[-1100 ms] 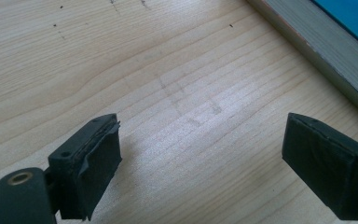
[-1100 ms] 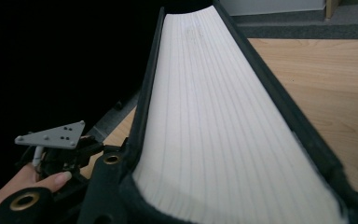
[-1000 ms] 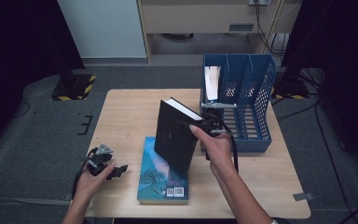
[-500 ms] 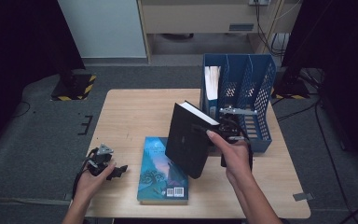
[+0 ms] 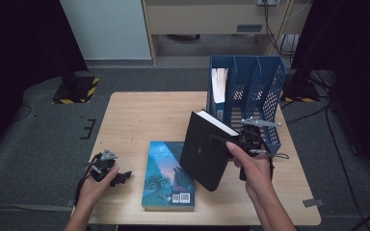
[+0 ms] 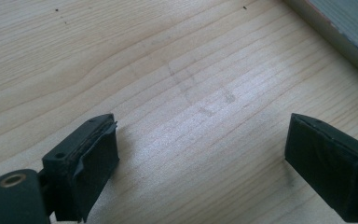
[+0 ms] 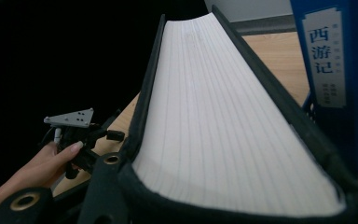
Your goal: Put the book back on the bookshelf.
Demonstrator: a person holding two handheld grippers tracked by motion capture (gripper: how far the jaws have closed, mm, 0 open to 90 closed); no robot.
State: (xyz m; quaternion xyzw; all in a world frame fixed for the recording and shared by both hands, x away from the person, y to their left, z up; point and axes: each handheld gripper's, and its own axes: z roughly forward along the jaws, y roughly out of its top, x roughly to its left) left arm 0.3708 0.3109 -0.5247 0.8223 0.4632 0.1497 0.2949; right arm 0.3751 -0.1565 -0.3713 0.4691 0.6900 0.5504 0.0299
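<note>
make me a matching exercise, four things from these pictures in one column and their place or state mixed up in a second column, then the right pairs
Things:
1. black book
2. teal book
3. blue file rack
4. left gripper

Places or states:
A. lying flat on the table
B. open, nothing between its jaws
C. clamped in the right gripper, tilted above the table
D. standing at the table's far right, one book already in its left slot

Right pairs: 1-C, 2-A, 3-D, 4-B
</note>
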